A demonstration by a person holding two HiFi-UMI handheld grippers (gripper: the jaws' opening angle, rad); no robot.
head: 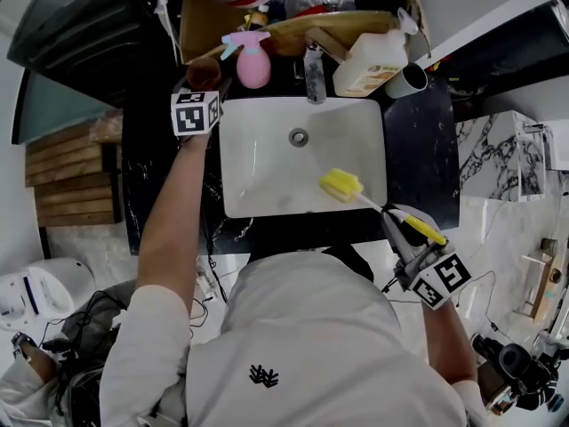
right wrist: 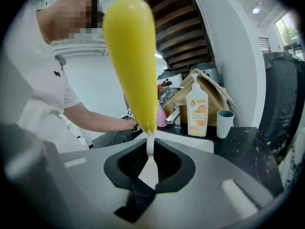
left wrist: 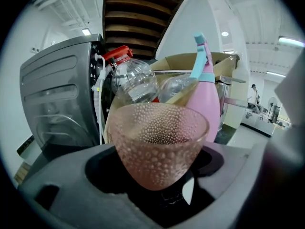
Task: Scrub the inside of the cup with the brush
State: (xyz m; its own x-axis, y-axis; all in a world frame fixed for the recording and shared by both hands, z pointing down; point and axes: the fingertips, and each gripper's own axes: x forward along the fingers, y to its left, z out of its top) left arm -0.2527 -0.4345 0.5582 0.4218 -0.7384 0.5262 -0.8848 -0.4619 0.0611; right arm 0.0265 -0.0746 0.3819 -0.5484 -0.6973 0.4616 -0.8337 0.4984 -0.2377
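**Cup between open jaws, brush clamped over the sink**

The left gripper (head: 201, 92) reaches to the back left corner of the sink (head: 258, 149). There the cup (left wrist: 157, 142) stands on the dark desk (head: 427, 140). It is a pinkish glass one with a bubbled wall, upright with its mouth up, just beside a pink spray bottle (head: 252, 60). The left gripper view shows the cup between the jaws, which stand wide apart with a dark gap on each side of it, so they do not grip it.

The right gripper (head: 398, 229) is at the sink's front right corner, its jaws closed on the brush (right wrist: 128, 56). The brush's long axis runs from that gripper up and left in the head view. The yellow handle end lies back over the gripper, and the yellow sponge head (head: 341, 185) points out over the basin, well apart from the cup.
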